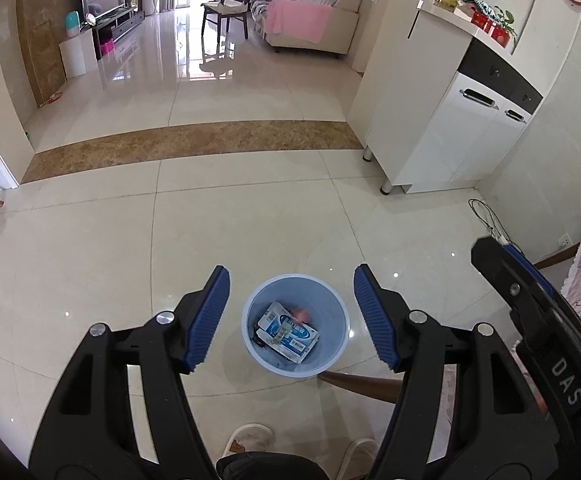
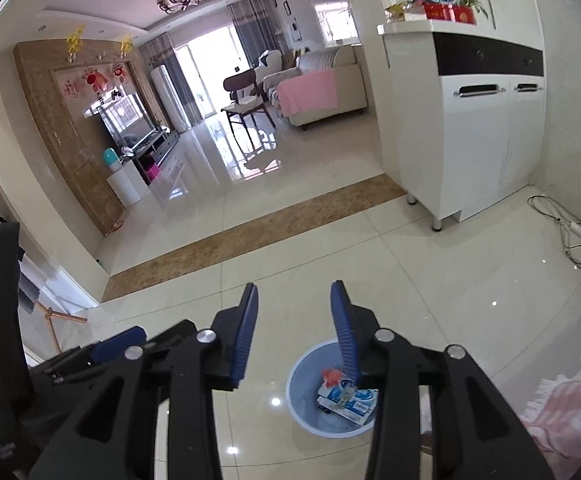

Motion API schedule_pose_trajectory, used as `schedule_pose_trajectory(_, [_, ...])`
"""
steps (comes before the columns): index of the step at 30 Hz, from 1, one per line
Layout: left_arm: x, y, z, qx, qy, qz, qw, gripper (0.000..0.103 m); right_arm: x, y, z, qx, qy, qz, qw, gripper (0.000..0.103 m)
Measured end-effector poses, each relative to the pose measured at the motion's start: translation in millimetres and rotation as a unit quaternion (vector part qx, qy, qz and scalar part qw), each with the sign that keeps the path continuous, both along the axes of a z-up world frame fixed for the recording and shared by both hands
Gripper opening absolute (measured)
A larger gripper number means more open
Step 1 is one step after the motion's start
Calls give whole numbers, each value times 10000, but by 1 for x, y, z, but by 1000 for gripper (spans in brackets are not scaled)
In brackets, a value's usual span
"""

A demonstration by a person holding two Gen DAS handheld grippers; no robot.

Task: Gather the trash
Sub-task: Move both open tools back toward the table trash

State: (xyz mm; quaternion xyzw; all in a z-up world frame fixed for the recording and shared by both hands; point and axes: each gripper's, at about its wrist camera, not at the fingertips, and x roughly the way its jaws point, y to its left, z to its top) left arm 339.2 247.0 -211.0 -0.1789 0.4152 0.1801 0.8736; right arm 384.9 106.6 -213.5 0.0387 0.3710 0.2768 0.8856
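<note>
the left gripper (image 1: 292, 312), black with ribbed blue pads, hangs spread wide above a glossy cream tiled floor (image 1: 210, 220), nothing between its jaws. directly below the gap stands a round pale-blue plastic bin (image 1: 258, 356), its near rim partly cut by a brown wooden strip. inside lies a crumpled blue-and-white printed carton (image 1: 288, 332), its lettering too small to read, with a small pink-red scrap (image 1: 301, 314) beyond it and a dark item tucked beneath that cannot be made out. at the bottom edge, pale slippers are half hidden by the tool's frame. to the right, the right gripper (image 2: 294, 336) stands partly parted and empty; its right finger covers part of the bin (image 2: 302, 404) and the carton (image 2: 350, 402). ahead and right of both tools, a white cabinet on short metal legs (image 2: 490, 140) stands against the wall, its top cut off.
</note>
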Motion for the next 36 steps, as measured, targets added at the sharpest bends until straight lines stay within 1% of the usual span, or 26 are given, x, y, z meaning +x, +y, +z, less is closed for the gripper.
schedule_pose_trajectory(5, [-8, -14, 16, 26, -142, -154, 9998, 64, -13, -23, 16, -26, -55, -244, 9997, 46])
schedule_pose_trajectory(10, [-20, -39, 40, 79, -357, -400, 9985, 64, -34, -56, 38, 63, -200, -464, 9987, 50])
schedule_pose_trajectory(14, [-29, -68, 61, 168, -575, -678, 9959, 66, -57, -96, 57, 52, -454, -768, 9960, 53])
schedule_pose_trajectory(16, [-34, -87, 70, 147, -681, -866, 9938, 67, -68, -116, 66, 6, -540, -937, 9941, 53])
schedule_pose_trajectory(20, [-41, -132, 84, 143, -803, -1330, 9877, 67, -89, -163, 78, -86, -667, -1266, 9897, 53])
schedule_pose_trajectory(25, [-51, -201, 95, 80, -905, -2028, 9750, 68, -122, -235, 88, -253, -787, -1858, 9791, 54])
schedule_pose_trajectory(28, [-59, -248, 98, 73, -926, -2483, 9642, 68, -144, -281, 88, -316, -758, -2270, 9704, 54])
schedule_pose_trajectory(29, [-62, -268, 98, 43, -931, -2687, 9587, 68, -154, -295, 87, -342, -738, -2393, 9675, 54])
schedule_pose_trajectory(31, [-71, -297, 97, 47, -908, -2970, 9505, 68, -170, -322, 84, -417, -683, -2617, 9618, 54])
schedule_pose_trajectory(32, [-76, -309, 97, 63, -910, -3057, 9478, 68, -178, -335, 82, -519, -641, -2737, 9583, 54])
schedule_pose_trajectory(33, [-82, -328, 96, 90, -909, -3208, 9427, 68, -187, -348, 79, -636, -609, -2857, 9543, 54])
schedule_pose_trajectory(34, [-85, -338, 95, 105, -897, -3287, 9401, 68, -196, -359, 74, -714, -578, -2981, 9501, 54])
schedule_pose_trajectory(36, [-95, -364, 91, 116, -834, -3496, 9331, 68, -214, -387, 68, -759, -460, -3299, 9399, 54])
